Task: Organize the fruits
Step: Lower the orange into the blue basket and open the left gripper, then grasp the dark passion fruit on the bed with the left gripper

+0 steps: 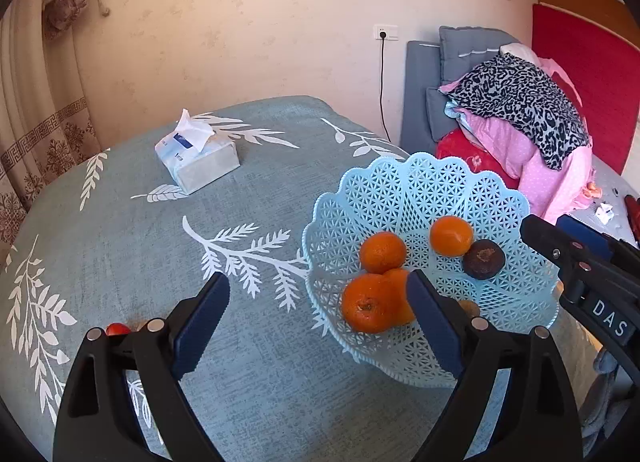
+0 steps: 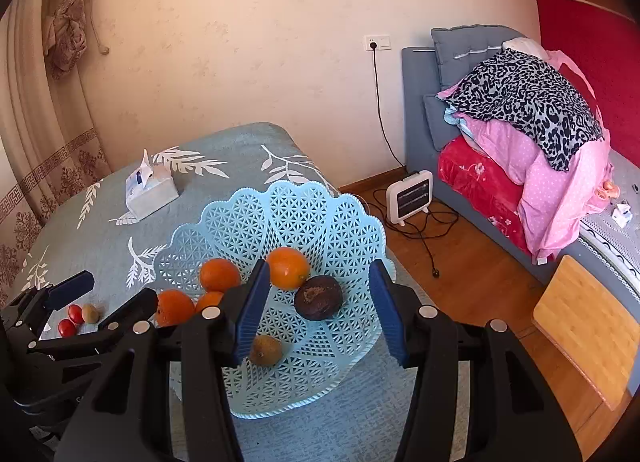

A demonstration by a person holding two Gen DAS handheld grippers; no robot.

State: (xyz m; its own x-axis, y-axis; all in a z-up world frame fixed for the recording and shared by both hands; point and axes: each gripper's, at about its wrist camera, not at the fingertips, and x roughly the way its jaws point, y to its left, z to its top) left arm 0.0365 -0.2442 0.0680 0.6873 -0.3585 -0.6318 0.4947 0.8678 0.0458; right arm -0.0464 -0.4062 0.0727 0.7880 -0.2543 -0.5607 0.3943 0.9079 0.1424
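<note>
A pale blue lattice basket stands on the table and holds several oranges, a dark brown fruit and a small kiwi. Two red tomatoes and a small brown fruit lie on the cloth left of the basket; one tomato shows behind my left finger. My left gripper is open and empty at the basket's near left rim. My right gripper is open and empty above the basket.
A tissue box sits at the table's far side. The table has a teal leaf-print cloth. Beyond the right edge are a wooden floor, a small heater with cables, a bed with piled bedding and a wooden stool.
</note>
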